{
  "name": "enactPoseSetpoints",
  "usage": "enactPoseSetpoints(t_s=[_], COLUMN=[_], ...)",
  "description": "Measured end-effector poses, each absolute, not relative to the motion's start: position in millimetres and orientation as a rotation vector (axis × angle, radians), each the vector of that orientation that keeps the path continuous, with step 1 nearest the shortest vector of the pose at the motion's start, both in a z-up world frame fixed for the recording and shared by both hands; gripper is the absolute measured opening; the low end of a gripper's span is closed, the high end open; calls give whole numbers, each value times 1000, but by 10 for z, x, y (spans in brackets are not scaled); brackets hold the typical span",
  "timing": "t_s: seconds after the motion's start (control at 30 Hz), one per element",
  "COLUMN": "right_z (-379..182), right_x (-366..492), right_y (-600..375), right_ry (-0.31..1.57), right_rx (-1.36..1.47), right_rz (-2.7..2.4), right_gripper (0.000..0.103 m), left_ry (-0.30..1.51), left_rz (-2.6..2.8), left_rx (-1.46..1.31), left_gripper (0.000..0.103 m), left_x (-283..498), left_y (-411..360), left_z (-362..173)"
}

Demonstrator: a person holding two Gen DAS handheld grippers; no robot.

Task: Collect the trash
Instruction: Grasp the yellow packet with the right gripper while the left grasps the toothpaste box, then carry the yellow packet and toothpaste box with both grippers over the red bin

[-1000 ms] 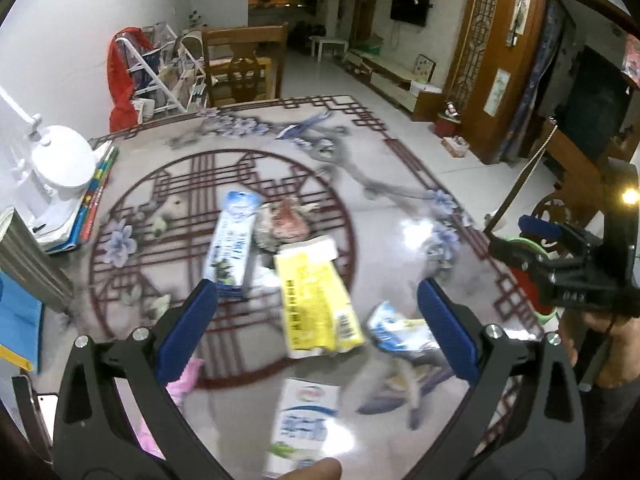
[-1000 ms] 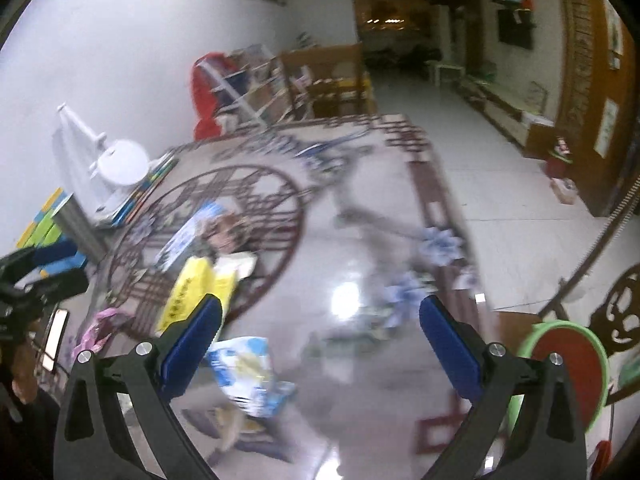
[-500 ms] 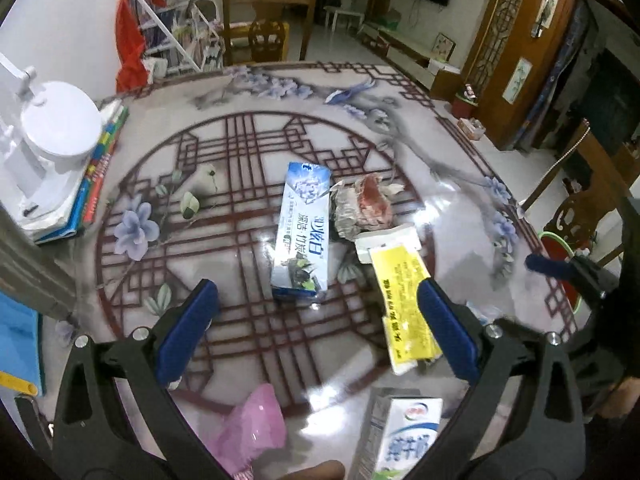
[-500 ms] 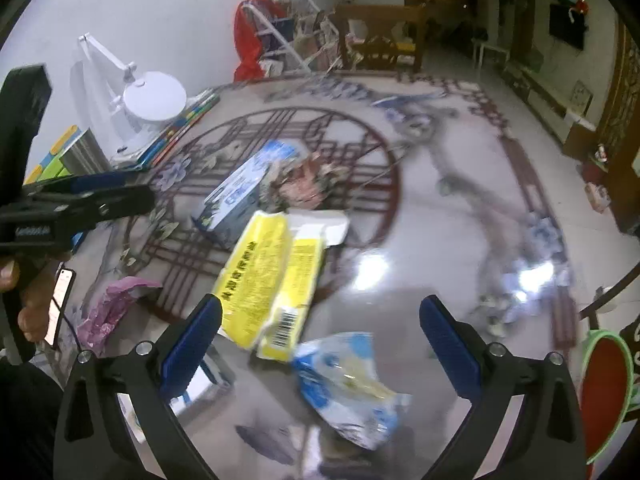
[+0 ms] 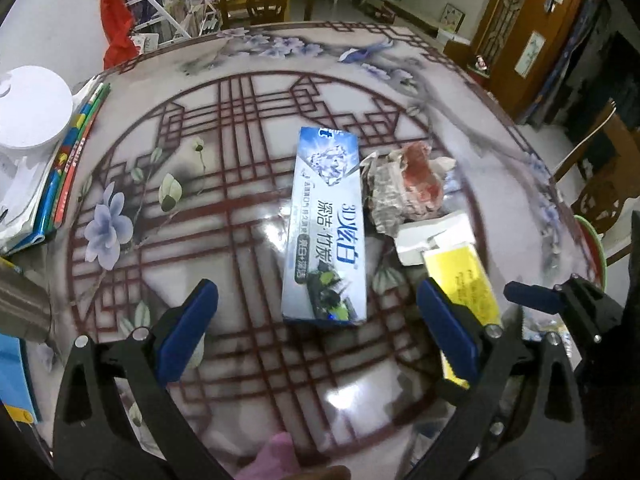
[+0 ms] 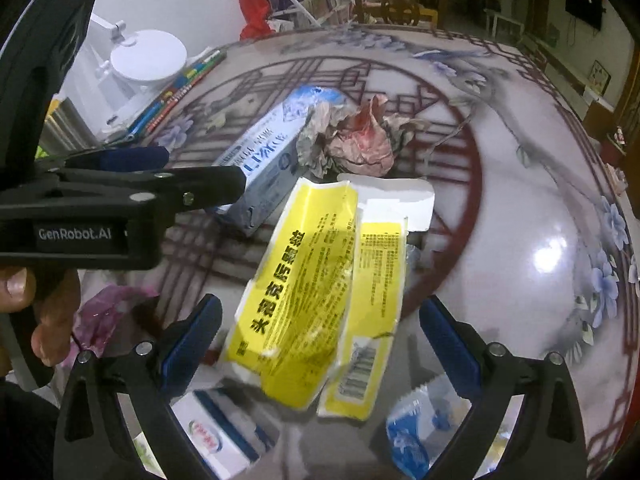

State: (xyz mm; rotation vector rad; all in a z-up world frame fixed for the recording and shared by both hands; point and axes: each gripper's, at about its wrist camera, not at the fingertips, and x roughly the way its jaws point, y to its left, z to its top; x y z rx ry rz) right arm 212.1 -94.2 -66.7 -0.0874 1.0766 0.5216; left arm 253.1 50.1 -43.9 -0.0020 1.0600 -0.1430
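trash on the worktop [image 5: 248,80], as your cameras show it: blue toothpaste box [image 5: 326,232], lying flat at the centre of the red lattice pattern, its near end between and just ahead of the pads of your left hand-held gripper [image 5: 318,324], which is spread wide and holds nothing. crumpled paper wad [image 5: 408,188] with a red patch, touching the box's right side. flattened yellow carton [image 6: 316,312], white flap at its far end, lying just in front of the wad; its near end sits between the blue pads of your right hand-held gripper [image 6: 320,344], also spread wide and holding nothing. whether those pads touch the carton, you cannot tell. milk carton [image 6: 212,436], white with green and red mark, below the right gripper's left finger. blue and white wrapper [image 6: 416,432], crumpled, near its right finger. pink plastic bag [image 6: 108,312], at the near left edge, beside your left hand. further out: white desk lamp [image 6: 148,56] and a stack of books [image 5: 60,168] at the worktop's left rim; red-rimmed green bin [image 5: 596,248] past the right rim.
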Motion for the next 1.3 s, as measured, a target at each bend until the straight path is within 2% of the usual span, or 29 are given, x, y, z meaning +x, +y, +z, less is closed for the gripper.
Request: enactPoseSetpoints(t_s=[0.2,0.23,0.3,0.43,0.53,0.57,0.6,0.67,0.9,1.3], right_z=[-762,-768,-780,-766,-755,-752,-743,-715,-605,-252], right_x=[2210,2225,2240,2283,2306,2307,2302,2295,2241,2097], right_y=[-953,-970,-1004,-1078,-1123,-1134,-1128,-1145,-1229,-1502], right_ry=[1083,1082,1082,1074,1074,1074,1073,1069,1053,979], right_rx=[-113,-116,-127,-140,-134,-134,-134,-128,-113,-43], right_rz=[493,487,473,463,464,469,471,480,502,520], right_gripper=[93,92,81,78,76,75,73,71,63,62], left_ry=[1081,1085,1098,1111,1123,1128,1137,1146,1109,996], left_rz=[-118,-122,-119,-102,-95,-95,-96,-100,-56,-75], left_rx=[26,32,56,60,27,23,16,-1,-55,-21], left_gripper=[97,97,97,96,79,65,57,47,46,46], left_x=[2658,2668,2684,2730,2750,2754,2752,2737,2574,2074], left_y=[469,454,414,396,426,435,449,469,597,418], left_z=[-551,-565,-601,-678,-728,-741,-758,-772,-613,-88])
